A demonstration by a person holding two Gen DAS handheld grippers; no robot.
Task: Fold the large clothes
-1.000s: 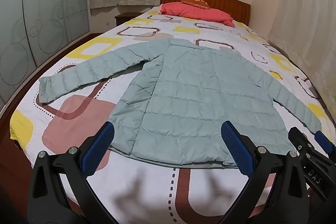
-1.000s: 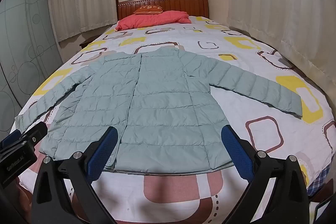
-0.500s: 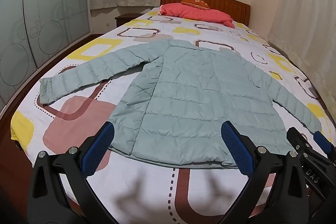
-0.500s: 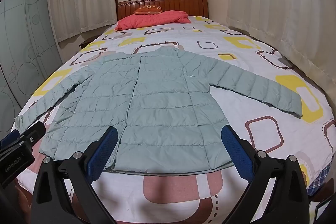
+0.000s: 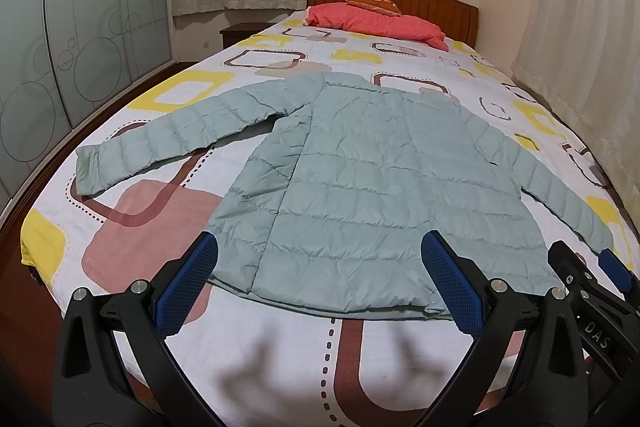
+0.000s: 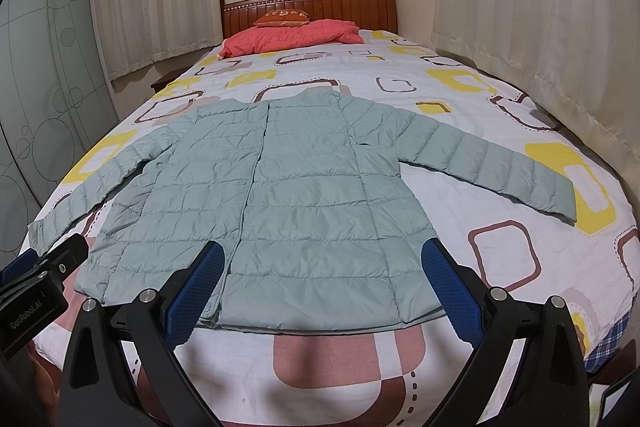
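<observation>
Left hand-held gripper point(image 5: 320, 277): spread wide, empty, above the hem.
Right hand-held gripper point(image 6: 322, 283): spread wide, empty.
Puffer jacket point(image 6: 276, 203): one, flat on bed point(image 6: 500, 267), two sleeves outstretched.
Pillows: two.

Only two bits of text I can actually read from my feeds: "DAS" in pale letters on the black body of the right gripper point(image 5: 592, 291), seen from the left wrist cam, and "GenRobot.AI" on the black body of the left gripper point(image 6: 36, 279), seen from the right wrist cam. The orange cushion point(image 6: 282, 17) has lettering, too blurry to read.
</observation>
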